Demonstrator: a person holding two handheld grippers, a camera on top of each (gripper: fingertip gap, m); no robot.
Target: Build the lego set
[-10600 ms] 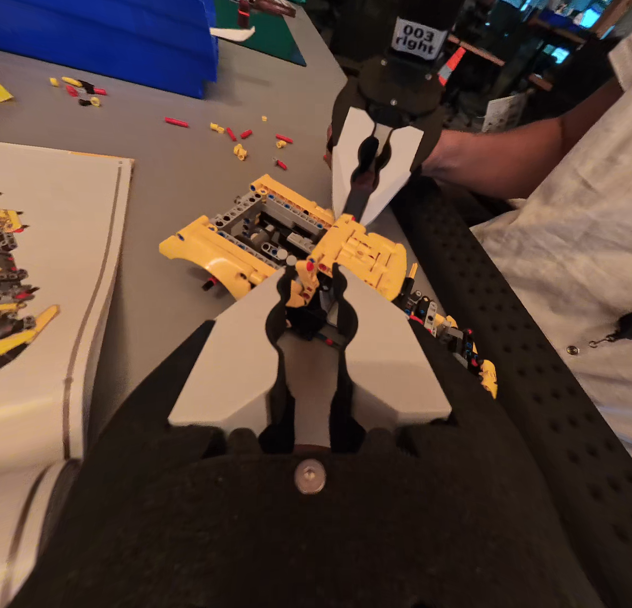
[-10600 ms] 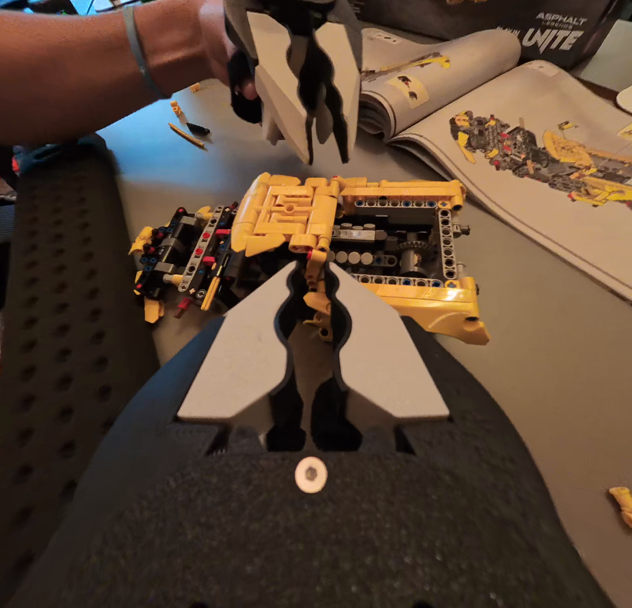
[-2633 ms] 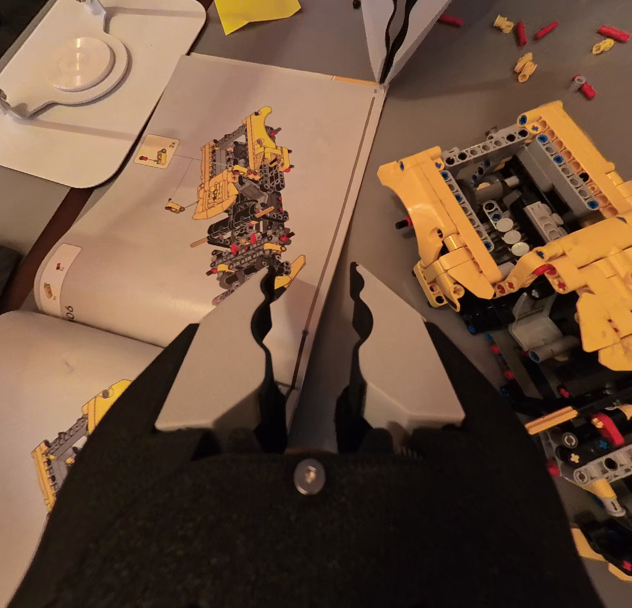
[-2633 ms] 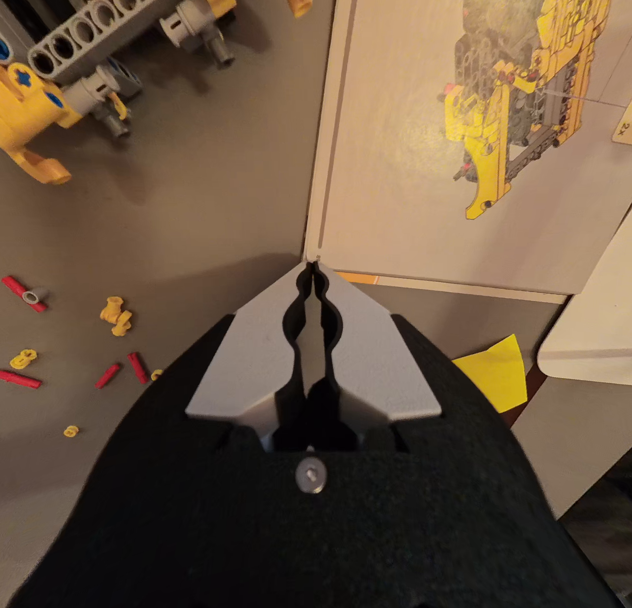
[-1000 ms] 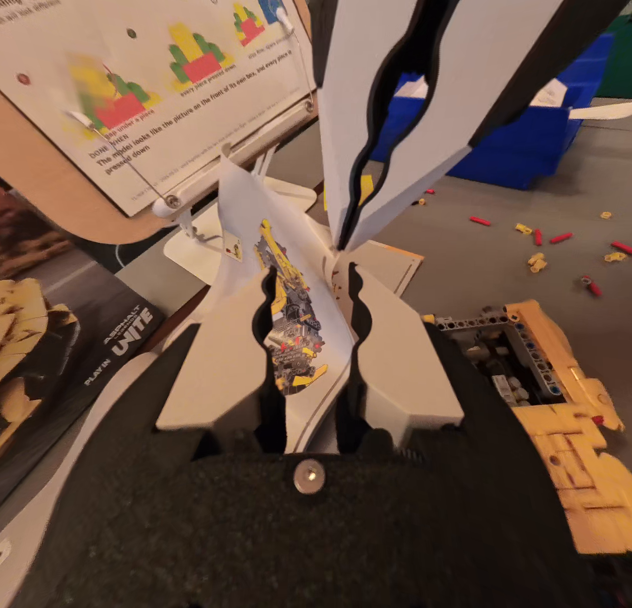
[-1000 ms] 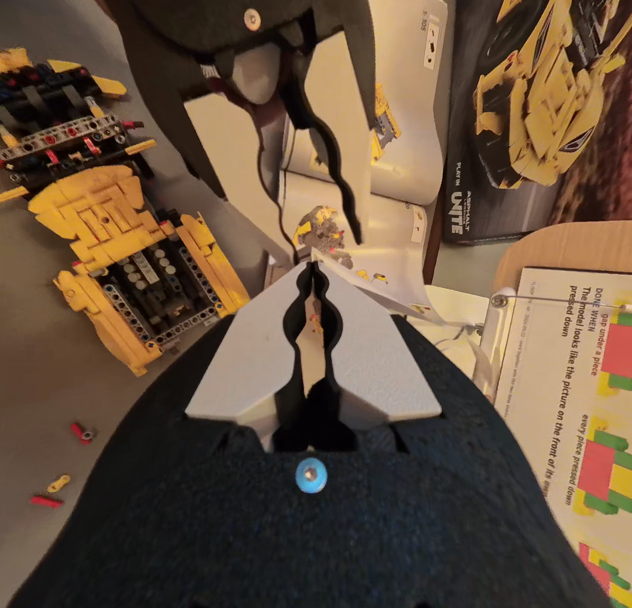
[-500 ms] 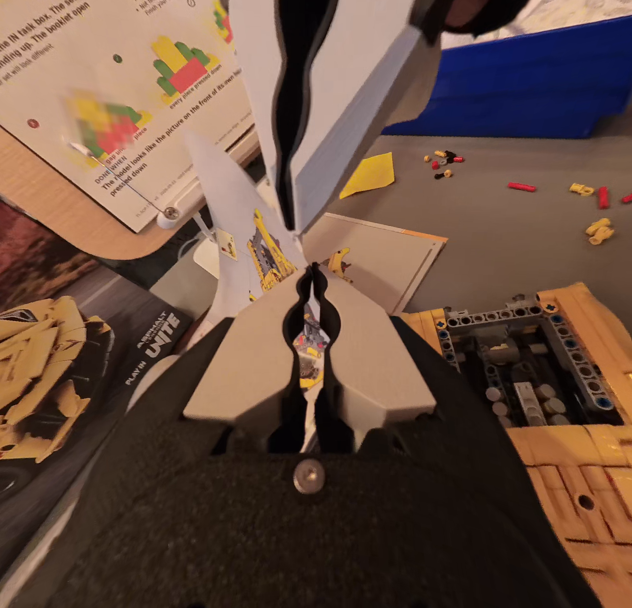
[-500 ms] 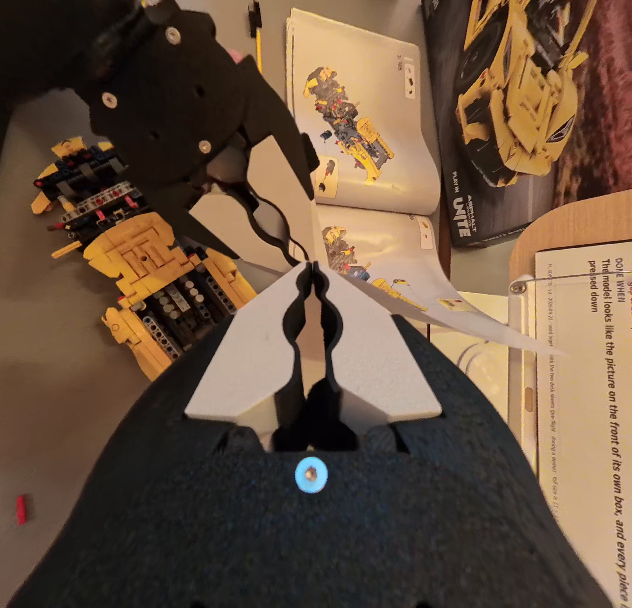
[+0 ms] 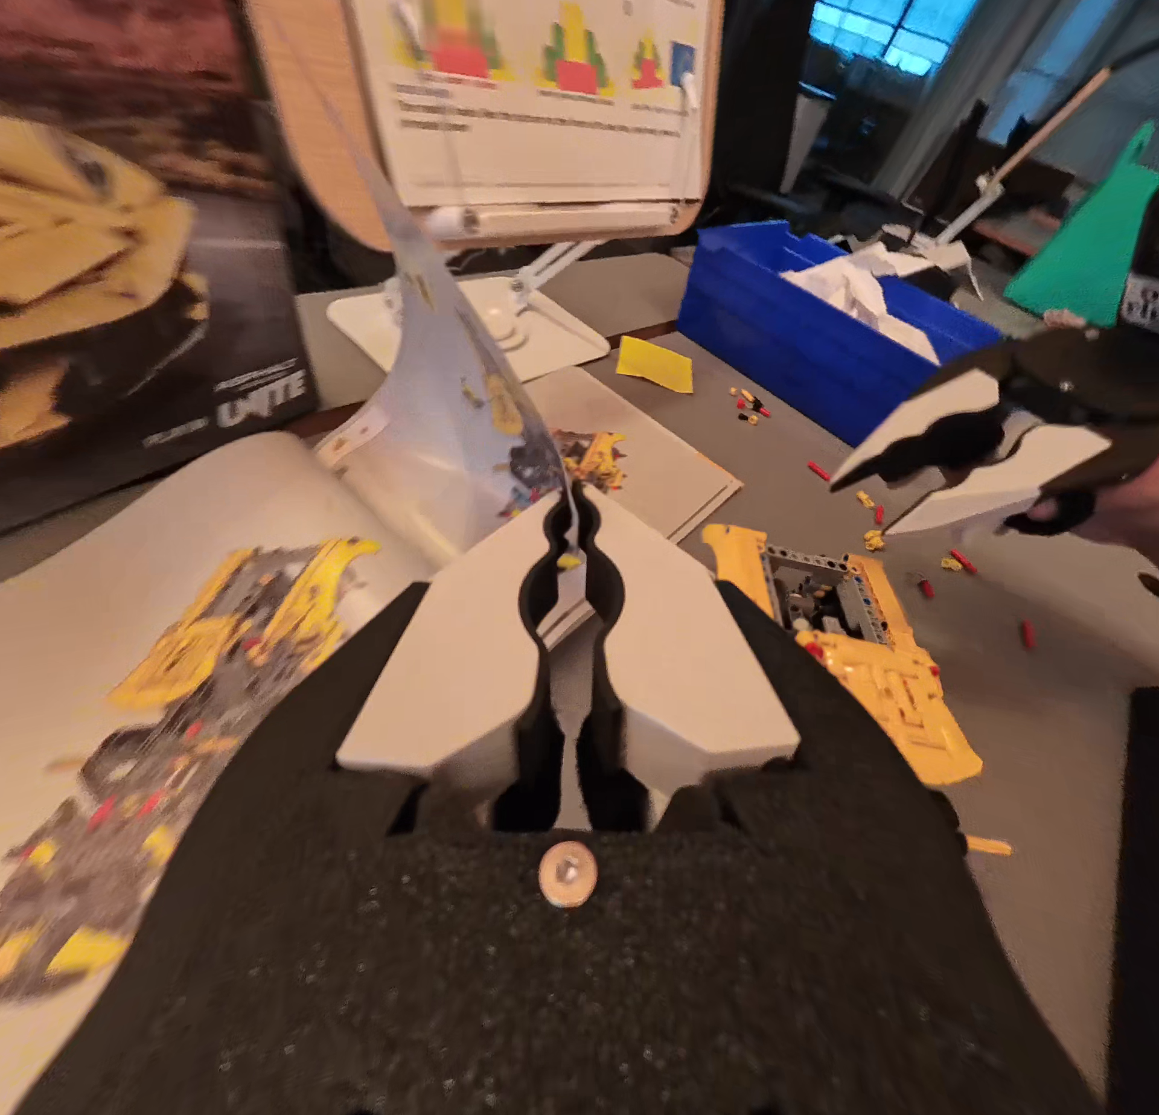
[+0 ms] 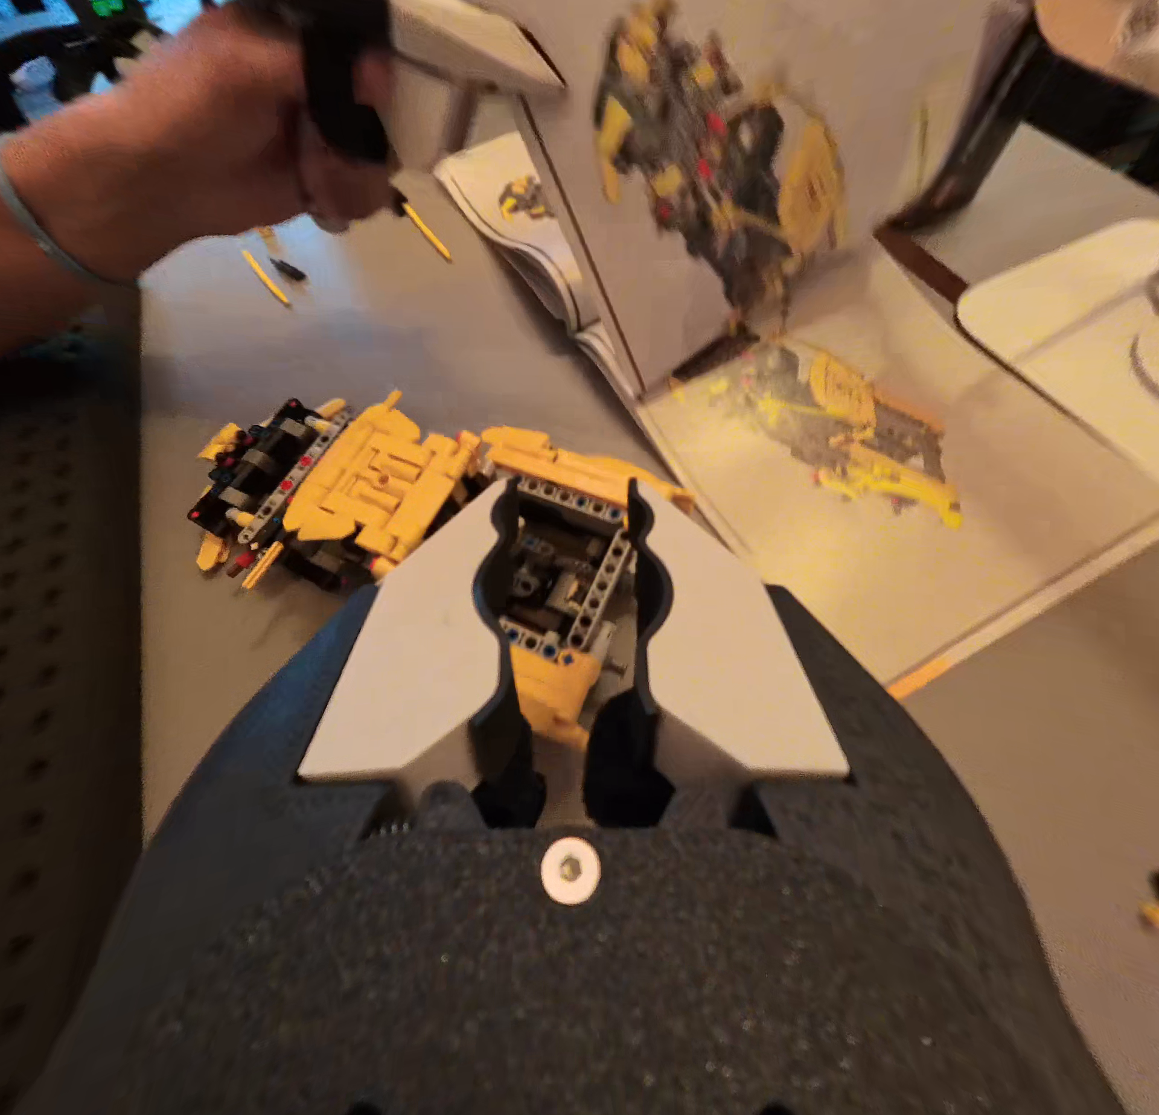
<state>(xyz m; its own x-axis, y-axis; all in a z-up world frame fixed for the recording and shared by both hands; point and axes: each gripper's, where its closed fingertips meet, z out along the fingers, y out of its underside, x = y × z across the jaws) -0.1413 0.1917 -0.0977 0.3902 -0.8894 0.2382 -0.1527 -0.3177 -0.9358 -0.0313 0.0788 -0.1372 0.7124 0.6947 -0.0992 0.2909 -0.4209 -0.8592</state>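
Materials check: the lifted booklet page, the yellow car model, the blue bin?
Booklet page: thin glossy paper; it curves upright and shows sheen. Yellow car model: moulded plastic, smooth, with studs and pin holes. Blue bin: probably rigid plastic, uniform colour with slight gloss.

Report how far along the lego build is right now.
Done: a yellow car chassis stands partly assembled on the table, its grey beam frame open on top. In hand: the left gripper is shut on a lifted page of the instruction booklet, turning it; the right gripper is open and empty above the model. Left: loose red and yellow pins lie unused.
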